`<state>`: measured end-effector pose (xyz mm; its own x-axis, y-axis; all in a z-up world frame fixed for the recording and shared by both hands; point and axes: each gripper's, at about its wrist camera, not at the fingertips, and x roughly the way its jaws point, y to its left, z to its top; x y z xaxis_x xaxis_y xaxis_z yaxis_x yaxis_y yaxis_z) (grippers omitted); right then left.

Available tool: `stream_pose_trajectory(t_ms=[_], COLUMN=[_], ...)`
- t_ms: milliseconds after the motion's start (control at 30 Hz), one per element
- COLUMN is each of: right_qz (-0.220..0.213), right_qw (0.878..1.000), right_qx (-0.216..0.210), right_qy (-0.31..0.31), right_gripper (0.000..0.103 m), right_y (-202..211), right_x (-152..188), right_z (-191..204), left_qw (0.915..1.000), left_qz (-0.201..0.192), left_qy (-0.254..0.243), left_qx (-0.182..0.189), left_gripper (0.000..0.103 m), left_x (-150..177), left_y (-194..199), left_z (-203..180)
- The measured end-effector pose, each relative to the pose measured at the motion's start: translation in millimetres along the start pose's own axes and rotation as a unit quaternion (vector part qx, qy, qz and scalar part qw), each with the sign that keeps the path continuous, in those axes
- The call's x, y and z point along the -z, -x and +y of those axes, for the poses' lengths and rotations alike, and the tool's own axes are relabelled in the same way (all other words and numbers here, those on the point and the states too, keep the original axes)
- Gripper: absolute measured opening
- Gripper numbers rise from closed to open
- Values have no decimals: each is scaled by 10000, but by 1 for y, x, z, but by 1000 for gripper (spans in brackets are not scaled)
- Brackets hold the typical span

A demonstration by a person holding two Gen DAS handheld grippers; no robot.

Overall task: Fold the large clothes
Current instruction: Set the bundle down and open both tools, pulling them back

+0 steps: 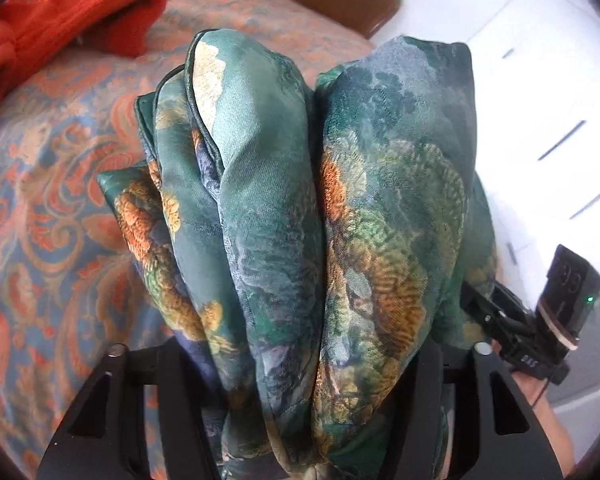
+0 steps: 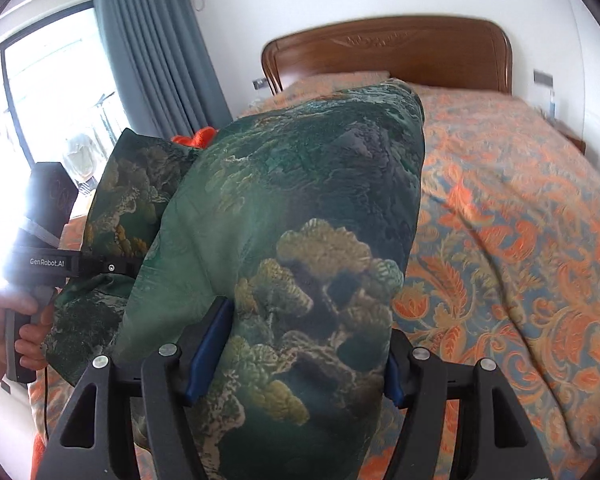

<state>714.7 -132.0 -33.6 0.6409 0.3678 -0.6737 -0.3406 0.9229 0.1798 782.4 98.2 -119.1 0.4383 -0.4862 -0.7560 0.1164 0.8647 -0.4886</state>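
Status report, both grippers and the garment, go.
Left gripper and right gripper both clamped on bunched green landscape-print satin garment. Garment held off the orange-and-blue paisley bedspread. Orange knit garment on the bed, clear of the work.

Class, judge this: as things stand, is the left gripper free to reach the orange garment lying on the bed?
Probably not. The left gripper is full of the bunched green garment, which also hangs in front of it. The orange garment lies uncovered on the bedspread, so only that load blocks it.
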Motion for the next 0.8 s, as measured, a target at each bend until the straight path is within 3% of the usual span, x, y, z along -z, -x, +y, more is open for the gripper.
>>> stream_pose_trajectory(t_ms=[67,133,233,300,400,467,533,600,667,800], right_qz=[315,587,383,75,-328,-595,-836,-1074,-1315,-1564], right_qw=[9992,9969,9937,9943,9964,9950,9912,9845,9754,9620], right_qx=[-13,46,-132,-130,233,678,1024,1370,1727,2188], right_qy=[-251,-528,-1045,-1054,-749,-433,-113,196,377,470], right_gripper=[67,71,85,91,95,96,96,97,101,102], right_y=[-33,-60,-52,-28,22,61,92,120,142,177], right_x=[8,19,26,25,24,31,42,55,69,100], right_z=[-16,-31,-50,-55,-48,-30,-11,10,22,61], left_qw=[9993,9991,9991,9972,9754,9479,9211,9062,8981,8925], left_qz=[173,32,-352,-721,-1632,-2223,-2601,-2713,-2803,-2877], left_qy=[224,419,223,-94,-929,-1473,-1803,-1872,-1802,-1554], left_qx=[-235,-20,120,-174,-1158,-1742,-2268,-2649,-2869,-3108], left_gripper=[79,85,85,86,100,102,102,102,103,103], left_x=[5,13,27,33,65,94,124,138,155,183], left_y=[-33,-33,3,29,80,104,121,131,132,145], left_z=[6,17,14,-2,-41,-74,-100,-107,-120,-115])
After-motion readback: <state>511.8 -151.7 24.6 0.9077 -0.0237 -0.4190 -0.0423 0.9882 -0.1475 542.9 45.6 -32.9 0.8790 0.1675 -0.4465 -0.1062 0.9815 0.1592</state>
